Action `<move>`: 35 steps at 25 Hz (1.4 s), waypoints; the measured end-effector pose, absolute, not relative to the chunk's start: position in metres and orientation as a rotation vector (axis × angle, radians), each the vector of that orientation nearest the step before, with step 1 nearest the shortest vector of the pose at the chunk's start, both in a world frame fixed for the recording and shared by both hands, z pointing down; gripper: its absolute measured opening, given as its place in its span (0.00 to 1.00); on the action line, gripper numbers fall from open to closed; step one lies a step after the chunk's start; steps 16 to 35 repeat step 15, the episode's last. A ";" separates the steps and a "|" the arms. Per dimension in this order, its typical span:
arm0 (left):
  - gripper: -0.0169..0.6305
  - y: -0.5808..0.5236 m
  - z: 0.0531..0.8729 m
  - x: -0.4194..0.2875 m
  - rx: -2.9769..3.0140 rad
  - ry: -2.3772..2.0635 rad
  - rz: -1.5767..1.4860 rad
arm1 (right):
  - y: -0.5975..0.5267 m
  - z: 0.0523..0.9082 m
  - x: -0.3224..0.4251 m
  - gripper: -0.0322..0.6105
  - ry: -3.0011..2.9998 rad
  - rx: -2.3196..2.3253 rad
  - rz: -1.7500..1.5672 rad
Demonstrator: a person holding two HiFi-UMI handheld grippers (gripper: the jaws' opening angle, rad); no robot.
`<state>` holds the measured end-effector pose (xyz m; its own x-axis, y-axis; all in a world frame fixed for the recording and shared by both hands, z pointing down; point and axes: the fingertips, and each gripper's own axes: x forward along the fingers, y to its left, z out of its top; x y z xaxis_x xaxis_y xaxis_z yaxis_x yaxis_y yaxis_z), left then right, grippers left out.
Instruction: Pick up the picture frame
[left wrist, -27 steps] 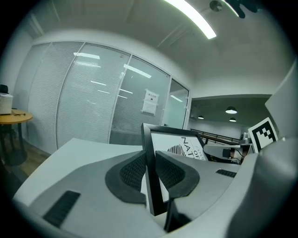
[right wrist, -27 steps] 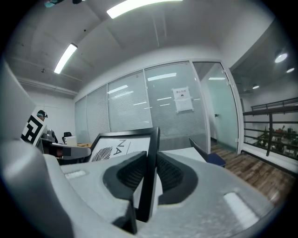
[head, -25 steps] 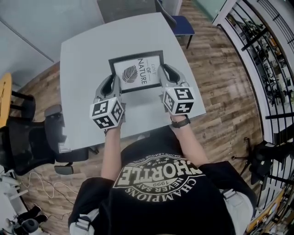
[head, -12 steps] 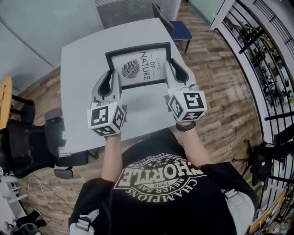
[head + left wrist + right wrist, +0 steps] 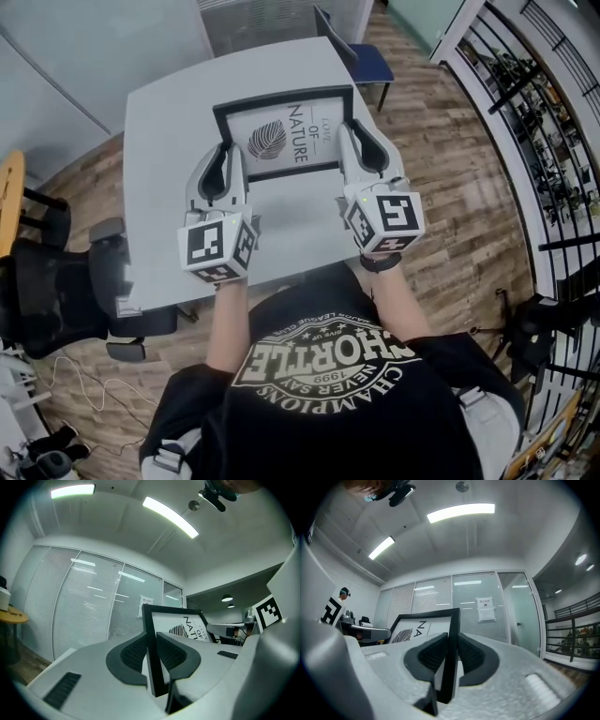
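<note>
Rising together since a second ago, both grippers are now carrying the picture frame (image 5: 284,131) above the grey table (image 5: 169,122) instead of over its near half. It is sitting larger and farther up in the head view than it did then. The frame is hanging roughly flat with its printed face up, showing a dark leaf and some lettering, over the far middle of the table. The left gripper (image 5: 225,157) is gripping the frame's left side near its near corner, and in the left gripper view its two dark ribbed pads (image 5: 135,652) are pinching the black moulding between them. The right gripper (image 5: 361,136) is doing the same on the right side, where the right gripper view shows its pads closing tight on the thin black edge. The person is standing at the near edge of the table with both forearms reaching out, a dark watch (image 5: 379,262) showing on the right wrist. A blue chair (image 5: 370,54) is standing beyond the far right corner, and a black office chair (image 5: 56,300) is waiting off to the left on the wooden floor.
</note>
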<state>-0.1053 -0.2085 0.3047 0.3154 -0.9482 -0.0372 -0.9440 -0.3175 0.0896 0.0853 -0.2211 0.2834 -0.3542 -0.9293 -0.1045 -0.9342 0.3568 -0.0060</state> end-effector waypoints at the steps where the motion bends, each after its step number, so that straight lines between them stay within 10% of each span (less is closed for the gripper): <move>1: 0.13 -0.209 0.305 -0.105 2.505 -1.804 -0.128 | -0.222 0.283 0.086 0.15 2.514 -1.731 0.088; 35: 0.13 -0.243 0.335 -0.102 2.470 -1.789 -0.073 | -0.260 0.316 0.088 0.15 2.551 -1.768 0.044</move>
